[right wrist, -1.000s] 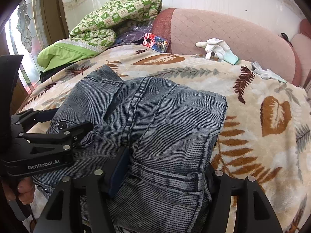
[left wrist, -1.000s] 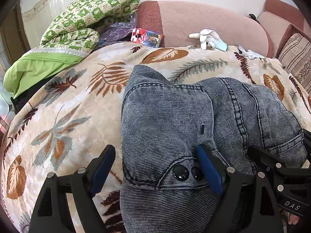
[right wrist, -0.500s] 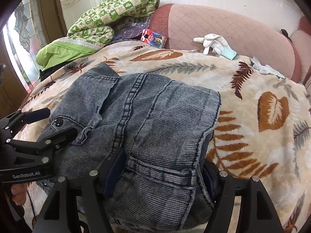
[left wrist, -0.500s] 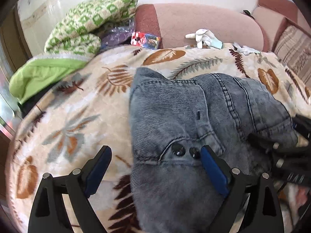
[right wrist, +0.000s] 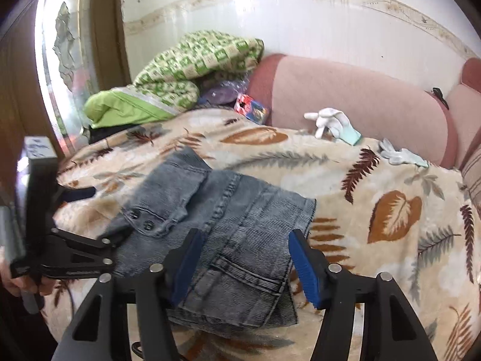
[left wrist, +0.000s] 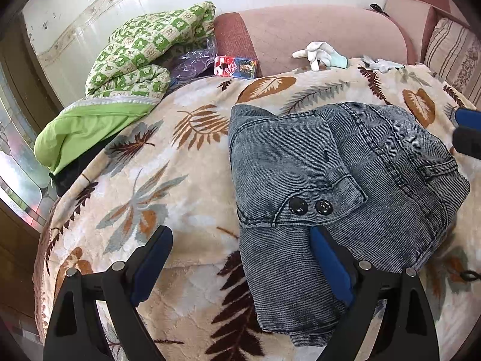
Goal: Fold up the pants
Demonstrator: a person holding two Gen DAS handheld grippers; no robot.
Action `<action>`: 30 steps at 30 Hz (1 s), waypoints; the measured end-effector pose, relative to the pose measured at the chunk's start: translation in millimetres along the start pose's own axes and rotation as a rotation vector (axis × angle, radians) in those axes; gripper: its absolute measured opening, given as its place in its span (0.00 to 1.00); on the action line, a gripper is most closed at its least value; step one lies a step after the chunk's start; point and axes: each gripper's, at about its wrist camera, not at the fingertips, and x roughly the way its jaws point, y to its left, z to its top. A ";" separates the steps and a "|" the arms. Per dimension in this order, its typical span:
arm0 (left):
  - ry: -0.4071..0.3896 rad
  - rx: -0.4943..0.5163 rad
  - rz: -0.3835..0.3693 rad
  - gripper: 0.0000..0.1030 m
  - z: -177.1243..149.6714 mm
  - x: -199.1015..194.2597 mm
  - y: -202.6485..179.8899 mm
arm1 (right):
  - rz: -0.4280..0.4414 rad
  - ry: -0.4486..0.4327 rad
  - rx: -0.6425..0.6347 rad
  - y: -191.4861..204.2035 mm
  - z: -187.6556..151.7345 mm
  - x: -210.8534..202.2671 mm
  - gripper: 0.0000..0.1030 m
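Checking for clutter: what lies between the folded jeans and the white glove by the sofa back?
Only bare leaf-print blanket between jeans and white glove, per the right wrist view.

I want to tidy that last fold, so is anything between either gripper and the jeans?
Nothing visible. The folded jeans lie bare on the leaf-print blanket, right in front of the open left gripper and open right gripper. The white gloves lie far back by the sofa.
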 end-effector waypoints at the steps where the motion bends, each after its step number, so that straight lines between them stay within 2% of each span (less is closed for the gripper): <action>1: 0.002 -0.002 -0.002 0.90 -0.6 0.2 -0.5 | 0.026 0.004 0.001 2.0 0.0 -1.2 0.61; 4: 0.011 -0.011 -0.008 0.90 -2.3 3.1 -0.6 | 0.065 0.060 -0.007 9.1 -5.5 9.1 0.61; 6: 0.019 -0.021 -0.014 0.90 -3.9 5.2 0.3 | 0.090 0.131 -0.012 14.6 -13.1 21.9 0.61; 9: 0.023 -0.011 -0.023 0.90 -7.7 8.7 -2.3 | 0.084 0.252 0.008 14.7 -28.8 49.0 0.61; 12: 0.013 -0.007 -0.011 0.90 -9.5 6.6 -3.9 | 0.113 0.264 0.068 6.3 -32.2 55.3 0.62; 16: 0.004 -0.008 0.005 0.90 -8.2 -2.4 -1.9 | 0.105 0.281 0.107 4.2 -27.3 47.8 0.62; 20: -0.064 0.002 0.078 0.90 -7.1 -25.9 -1.7 | 0.098 0.243 0.172 -2.6 -21.7 28.5 0.62; 24: -0.193 -0.019 0.143 0.90 -5.1 -59.6 1.6 | -0.054 0.096 0.085 7.2 -8.0 -7.4 0.62; 30: -0.330 -0.139 0.101 0.91 -7.5 -104.0 15.9 | -0.147 -0.021 0.034 16.3 -9.9 -42.3 0.62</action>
